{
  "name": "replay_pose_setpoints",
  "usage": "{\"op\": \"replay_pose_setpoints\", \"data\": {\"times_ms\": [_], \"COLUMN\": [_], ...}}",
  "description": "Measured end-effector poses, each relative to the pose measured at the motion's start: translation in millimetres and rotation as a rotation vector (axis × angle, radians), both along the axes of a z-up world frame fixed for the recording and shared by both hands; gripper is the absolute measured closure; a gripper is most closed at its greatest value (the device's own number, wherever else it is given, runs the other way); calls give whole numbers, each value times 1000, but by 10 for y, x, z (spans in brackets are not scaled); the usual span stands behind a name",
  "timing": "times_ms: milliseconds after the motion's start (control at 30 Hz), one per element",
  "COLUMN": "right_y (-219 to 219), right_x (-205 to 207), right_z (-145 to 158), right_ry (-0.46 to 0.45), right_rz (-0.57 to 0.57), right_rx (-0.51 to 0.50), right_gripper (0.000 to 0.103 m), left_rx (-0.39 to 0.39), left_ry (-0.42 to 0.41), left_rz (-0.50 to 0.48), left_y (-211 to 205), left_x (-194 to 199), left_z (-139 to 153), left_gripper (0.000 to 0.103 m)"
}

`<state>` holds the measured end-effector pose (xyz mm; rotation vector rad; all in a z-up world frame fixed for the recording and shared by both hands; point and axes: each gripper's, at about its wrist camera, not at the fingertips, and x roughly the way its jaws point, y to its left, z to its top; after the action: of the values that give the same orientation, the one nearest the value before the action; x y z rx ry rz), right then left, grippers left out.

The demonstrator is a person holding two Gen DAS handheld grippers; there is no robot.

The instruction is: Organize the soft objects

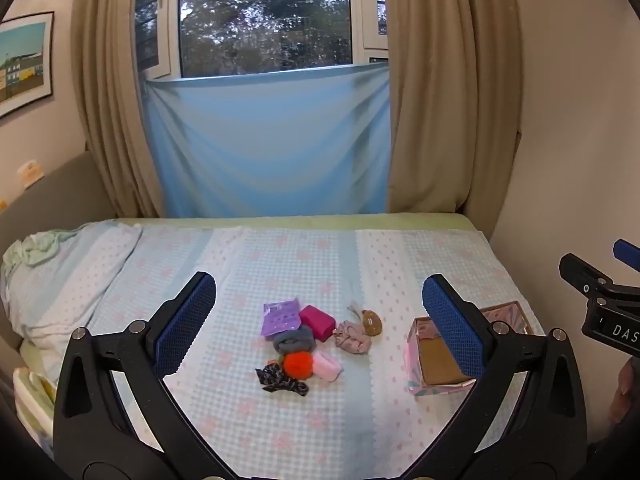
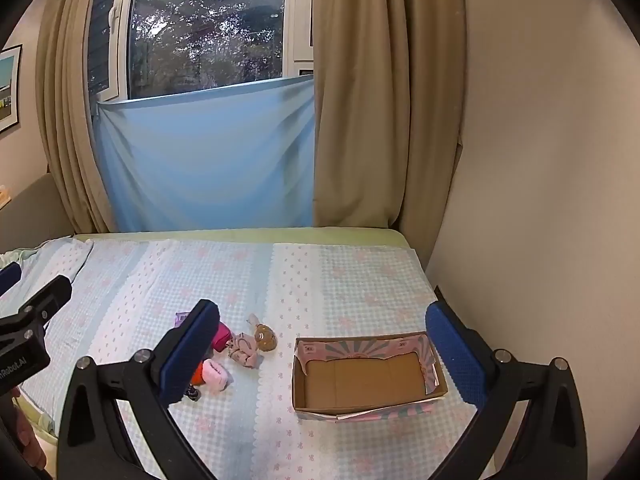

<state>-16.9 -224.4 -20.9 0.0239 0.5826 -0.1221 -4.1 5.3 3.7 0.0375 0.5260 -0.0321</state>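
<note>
A heap of soft things lies mid-bed: a purple packet (image 1: 281, 315), a magenta pouch (image 1: 319, 321), a grey roll (image 1: 294, 340), an orange pom-pom (image 1: 298, 365), a pink roll (image 1: 327, 365), a dark scrunchie (image 1: 280, 380) and a small doll (image 1: 360, 330). An empty cardboard box (image 2: 360, 380) sits to their right. My left gripper (image 1: 320, 328) hovers open above the heap, nothing between its fingers. My right gripper (image 2: 320, 352) is open too, over the doll (image 2: 256, 344) and the box. Its left finger (image 2: 188, 356) hides part of the heap.
The bed (image 1: 280, 264) has a checked blue-and-pink cover, with a pillow (image 1: 60, 280) at the left. A wall (image 2: 540, 200) runs close along the right side. Beige curtains (image 1: 440, 100) and a blue cloth (image 1: 272, 148) hang behind the bed under a window.
</note>
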Motion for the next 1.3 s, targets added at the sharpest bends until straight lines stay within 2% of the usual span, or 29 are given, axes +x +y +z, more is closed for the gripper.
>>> {"op": "replay_pose_setpoints", "data": {"times_ms": [1300], "right_y": [32], "right_x": [2], "right_z": [-75], "right_ry": [-28], "right_rz": [31], "right_rx": [12], "right_gripper": [0], "left_rx": [-12], "left_ry": [15], "left_rz": [-2], "left_y": [-25], "left_x": [34], "left_z": [-36], "left_gripper": [1]}}
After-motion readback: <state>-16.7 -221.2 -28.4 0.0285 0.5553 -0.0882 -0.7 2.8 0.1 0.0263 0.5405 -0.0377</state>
